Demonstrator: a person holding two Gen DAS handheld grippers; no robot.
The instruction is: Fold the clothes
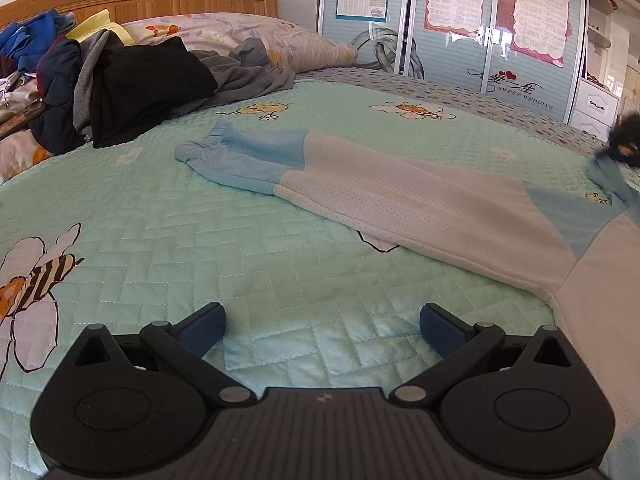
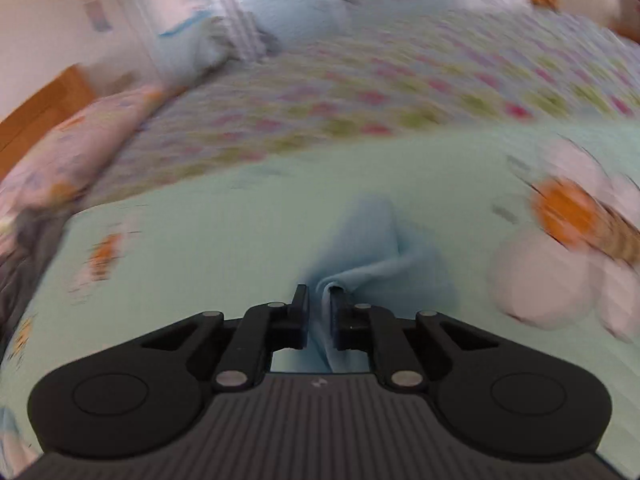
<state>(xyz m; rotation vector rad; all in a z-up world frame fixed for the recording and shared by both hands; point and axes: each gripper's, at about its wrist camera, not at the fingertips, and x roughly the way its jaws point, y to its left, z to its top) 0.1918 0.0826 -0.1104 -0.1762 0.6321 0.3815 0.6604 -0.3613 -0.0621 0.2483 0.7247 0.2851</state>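
A white and light blue garment [image 1: 408, 196] lies spread across the green quilt [image 1: 200, 232], one sleeve reaching toward the far left, its blue cuff [image 1: 208, 148] bunched. My left gripper [image 1: 322, 326] hovers low over bare quilt in front of it, open, nothing between its blue pads [image 1: 206, 328]. In the blurred right wrist view my right gripper [image 2: 322, 312] is shut on a fold of the garment's light blue fabric [image 2: 376, 252], which bunches up ahead of the fingers. At the right edge of the left wrist view the right gripper [image 1: 626, 136] shows as a dark blur above that lifted blue fabric.
A heap of dark and grey clothes [image 1: 120, 84] sits at the back left by the wooden headboard [image 1: 160, 0], with a floral pillow [image 1: 248, 36] behind. A wardrobe with posters [image 1: 460, 20] stands beyond the bed. A floral sheet [image 2: 360, 96] borders the quilt.
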